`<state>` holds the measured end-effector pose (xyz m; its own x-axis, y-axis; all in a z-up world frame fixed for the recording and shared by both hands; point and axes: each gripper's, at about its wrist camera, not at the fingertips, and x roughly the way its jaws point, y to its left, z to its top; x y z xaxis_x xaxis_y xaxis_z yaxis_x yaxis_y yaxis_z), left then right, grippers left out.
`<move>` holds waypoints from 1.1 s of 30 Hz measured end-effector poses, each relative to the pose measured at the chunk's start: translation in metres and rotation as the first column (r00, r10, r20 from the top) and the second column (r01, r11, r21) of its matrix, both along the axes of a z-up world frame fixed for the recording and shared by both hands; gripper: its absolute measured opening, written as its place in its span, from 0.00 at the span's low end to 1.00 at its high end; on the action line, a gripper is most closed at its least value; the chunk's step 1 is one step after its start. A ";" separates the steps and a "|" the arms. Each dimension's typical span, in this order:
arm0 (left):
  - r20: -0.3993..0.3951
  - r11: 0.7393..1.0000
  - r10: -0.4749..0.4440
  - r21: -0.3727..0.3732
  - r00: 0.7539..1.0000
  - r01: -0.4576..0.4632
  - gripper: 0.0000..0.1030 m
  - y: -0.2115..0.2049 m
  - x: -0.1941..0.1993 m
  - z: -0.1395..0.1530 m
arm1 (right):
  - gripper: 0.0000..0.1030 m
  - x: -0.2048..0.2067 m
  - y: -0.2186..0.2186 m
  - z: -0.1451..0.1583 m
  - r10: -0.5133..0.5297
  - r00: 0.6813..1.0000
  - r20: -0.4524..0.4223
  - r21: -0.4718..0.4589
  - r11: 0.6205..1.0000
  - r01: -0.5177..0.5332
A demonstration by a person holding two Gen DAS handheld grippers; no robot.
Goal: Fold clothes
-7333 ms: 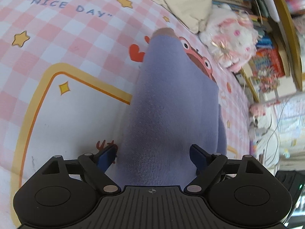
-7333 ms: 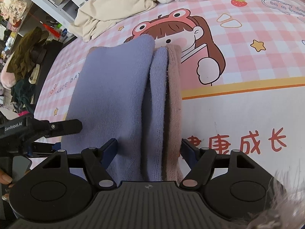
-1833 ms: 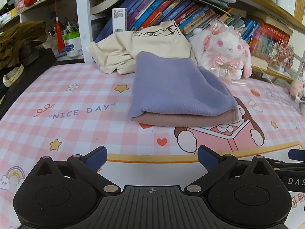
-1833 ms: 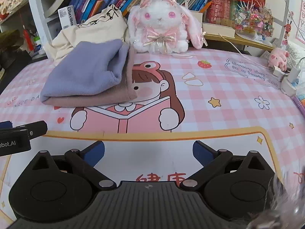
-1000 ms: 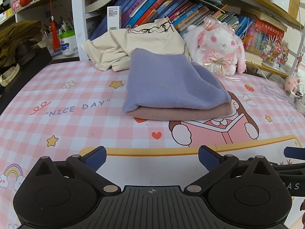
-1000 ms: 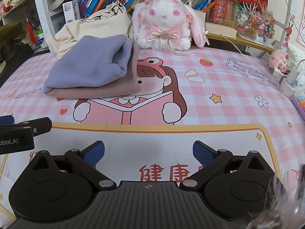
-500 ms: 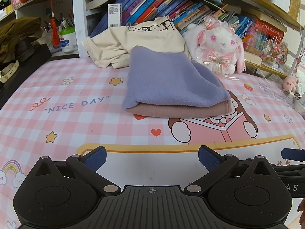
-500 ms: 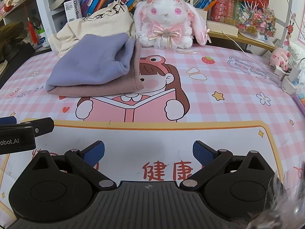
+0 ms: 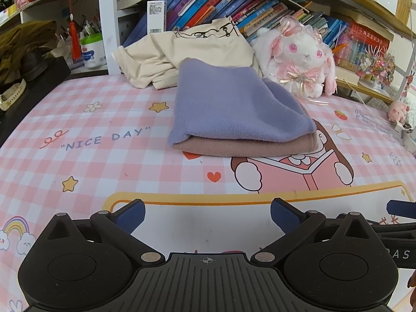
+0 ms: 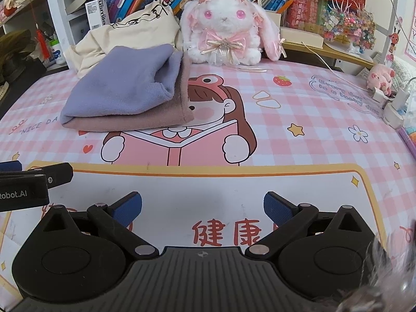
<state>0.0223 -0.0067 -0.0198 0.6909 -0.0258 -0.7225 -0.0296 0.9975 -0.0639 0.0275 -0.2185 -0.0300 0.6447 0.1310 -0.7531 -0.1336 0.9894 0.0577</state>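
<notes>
Blue-padded fingers [image 9: 131, 214] of the left gripper [image 9: 207, 214] are spread apart, empty; the right gripper [image 10: 202, 208] likewise, both above the pink checked surface [image 9: 109, 161]. Farther off, well apart from both, the folded lilac-and-mauve garment [image 9: 239, 114] lies before a cream garment [image 9: 187, 49] and plush rabbit [image 10: 225, 26].

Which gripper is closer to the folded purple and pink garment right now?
Left, though only slightly. The left gripper sits almost straight in front of the folded garment. The right gripper is off to its right, so the garment lies diagonally left. Both jaws open, touching nothing.
</notes>
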 end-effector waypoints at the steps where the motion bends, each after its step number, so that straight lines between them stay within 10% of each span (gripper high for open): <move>1: -0.001 1.000 -0.003 -0.001 1.000 0.003 1.00 0.000 0.000 0.000 | 0.98 0.000 0.000 0.000 -0.001 1.000 0.000 0.000 1.000 0.001; 33: -0.013 0.999 -0.017 -0.047 1.000 0.017 1.00 0.001 0.003 -0.006 | 0.99 0.004 0.001 -0.004 0.003 1.000 -0.021 -0.006 1.000 -0.003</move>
<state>0.0257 -0.0055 -0.0255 0.6800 -0.0716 -0.7297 -0.0138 0.9938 -0.1104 0.0319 -0.2180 -0.0340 0.6284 0.1287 -0.7672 -0.1357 0.9892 0.0548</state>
